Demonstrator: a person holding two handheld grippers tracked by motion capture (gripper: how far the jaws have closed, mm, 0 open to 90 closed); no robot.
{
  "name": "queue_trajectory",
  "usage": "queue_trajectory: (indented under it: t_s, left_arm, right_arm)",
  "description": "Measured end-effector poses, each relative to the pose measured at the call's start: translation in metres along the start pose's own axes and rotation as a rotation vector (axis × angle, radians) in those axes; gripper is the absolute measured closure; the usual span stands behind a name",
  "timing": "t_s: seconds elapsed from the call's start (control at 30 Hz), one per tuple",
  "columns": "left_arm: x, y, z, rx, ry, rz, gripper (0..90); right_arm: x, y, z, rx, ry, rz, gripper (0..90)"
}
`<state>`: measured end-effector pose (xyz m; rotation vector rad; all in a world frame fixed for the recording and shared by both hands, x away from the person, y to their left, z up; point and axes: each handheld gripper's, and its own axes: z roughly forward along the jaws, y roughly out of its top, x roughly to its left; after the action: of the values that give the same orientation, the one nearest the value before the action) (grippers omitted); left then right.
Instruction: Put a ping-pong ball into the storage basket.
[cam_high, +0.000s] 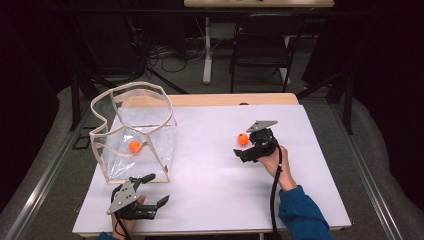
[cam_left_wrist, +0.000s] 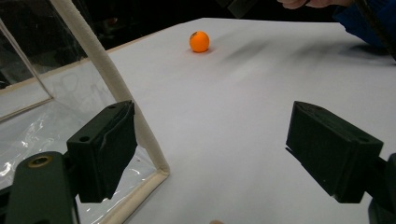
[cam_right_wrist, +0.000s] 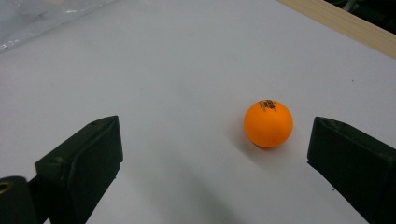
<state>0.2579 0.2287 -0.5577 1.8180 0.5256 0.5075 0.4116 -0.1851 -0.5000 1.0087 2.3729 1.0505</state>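
An orange ball (cam_high: 243, 139) lies on the white table top (cam_high: 215, 180), right of centre. My right gripper (cam_high: 244, 146) stands open around it; in the right gripper view the ball (cam_right_wrist: 268, 123) rests on the table just ahead of the jaws, nearer the right one, untouched. A second orange ball (cam_high: 134, 146) sits inside a clear-walled container with a cream frame (cam_high: 131, 90) at the left. My left gripper (cam_high: 156, 189) is open and holds nothing, just in front of that container's near corner. In the left gripper view (cam_left_wrist: 224, 149), the frame post (cam_left_wrist: 116, 84) rises beside the left jaw, and the loose ball (cam_left_wrist: 199, 41) lies far off.
A wooden strip (cam_high: 230, 99) runs along the table's far edge. Behind the table stand a dark chair (cam_high: 262, 45) and a white table leg (cam_high: 207, 50), with cables on the floor. A blue sleeve (cam_high: 300, 212) comes in at the bottom right.
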Motion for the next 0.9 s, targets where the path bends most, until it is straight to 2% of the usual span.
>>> queue_trajectory:
  t_s: [0.33,0.6,0.73,0.8,0.9]
  left_arm:
    - [0.0,0.0,0.0,0.001,-0.001,0.0,16.1]
    - [0.0,-0.001,0.0,0.003,0.003,-0.006,16.1]
    - [0.0,-0.001,0.0,0.002,0.002,-0.005,16.1]
    - [0.001,-0.001,0.0,0.003,0.002,-0.005,16.1]
    - [0.0,-0.001,0.0,0.002,0.002,-0.006,16.1]
  right_arm:
    - [-0.009,0.004,0.007,-0.001,-0.032,0.017,2.3]
    - [-0.018,0.007,0.016,0.027,-0.02,0.053,1.8]
    - [-0.02,0.009,0.02,0.047,-0.022,0.051,1.4]
    - [-0.022,0.011,0.021,0.065,-0.033,0.033,1.3]
    - [-0.025,0.011,0.026,0.074,-0.013,0.05,0.5]
